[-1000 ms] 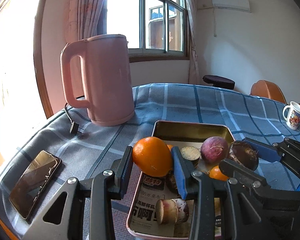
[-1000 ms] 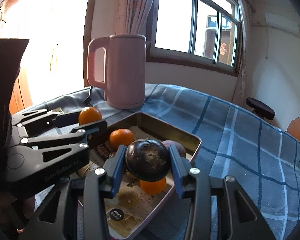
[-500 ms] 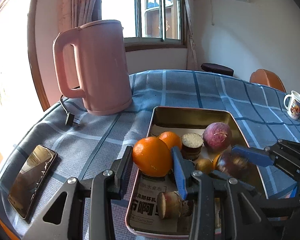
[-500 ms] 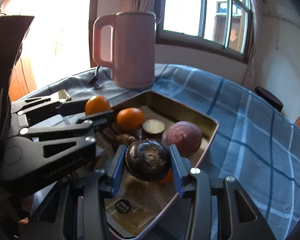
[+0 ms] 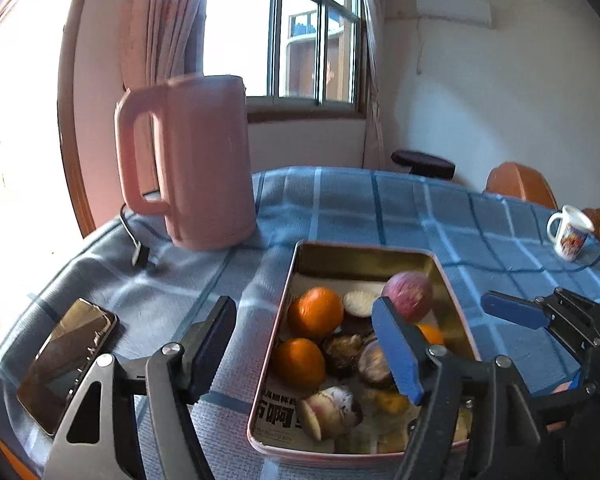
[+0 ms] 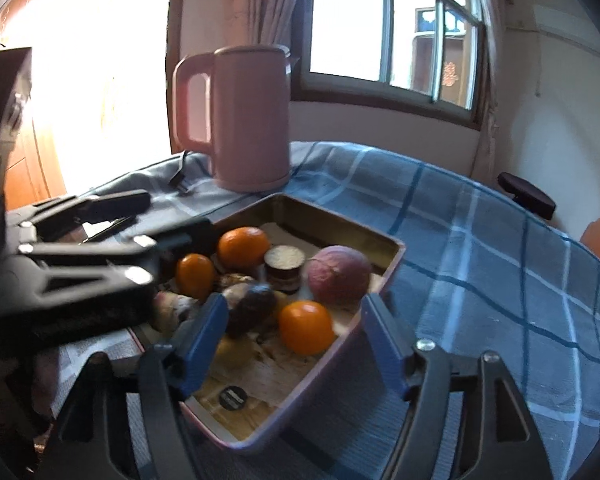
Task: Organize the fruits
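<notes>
Sunlit from a wide window, a round table under a blue checked cloth (image 5: 380, 208) carries a pink kettle (image 5: 196, 164), a phone (image 5: 66, 356), a mug (image 5: 570, 232) and a metal tray (image 5: 364, 256) lined with newspaper. All the fruit is gathered in the tray: three oranges (image 5: 314, 312), a purple round fruit (image 6: 338, 276), a dark brown fruit (image 6: 252, 308) and several cut pieces. The left gripper (image 5: 304, 344) is held with its jaws wide apart and nothing between them, over the tray's left edge; the right gripper (image 6: 290, 332) is likewise spread and empty, above the tray's near corner. Compared with half a second ago, the orange once clamped in the left gripper and the dark fruit once clamped in the right are seen released into the tray, and both pairs of jaws have been opened. Trouble could arise if either gripper is withdrawn low: the tray rim could be caught and the tray dragged or tipped. The freshly dropped round fruits may also roll, since they are heaped loosely on one another.
</notes>
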Motion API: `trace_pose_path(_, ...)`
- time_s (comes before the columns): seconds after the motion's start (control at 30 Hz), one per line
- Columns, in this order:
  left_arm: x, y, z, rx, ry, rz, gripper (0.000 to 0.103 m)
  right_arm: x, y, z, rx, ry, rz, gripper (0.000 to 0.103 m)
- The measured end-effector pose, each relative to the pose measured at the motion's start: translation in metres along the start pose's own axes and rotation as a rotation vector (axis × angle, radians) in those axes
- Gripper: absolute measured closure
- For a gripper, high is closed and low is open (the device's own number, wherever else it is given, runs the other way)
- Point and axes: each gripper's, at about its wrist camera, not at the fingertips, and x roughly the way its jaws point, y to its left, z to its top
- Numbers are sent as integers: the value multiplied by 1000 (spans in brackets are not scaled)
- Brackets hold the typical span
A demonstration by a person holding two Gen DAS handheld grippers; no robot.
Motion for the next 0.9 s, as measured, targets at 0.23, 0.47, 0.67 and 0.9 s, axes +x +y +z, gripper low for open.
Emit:
trace_pose_path(0.23,-12,-2,7,-11,-35,-6,30,-35,-22,0,56,-75,-91,21)
trace_pose_path(0.47,-16,-12,7,11,-44,-10,30,-67,-39,7,95,-150,-150,15)
trace_pose_path(0.67,-19,-17,8,23,-48,-11,30,-71,-42,6,110,-163,-156,15)
trace_pose_path(0.9,-21,-17,8,25,-50,-9,29,-71,-43,5,112,-162,-153,15)
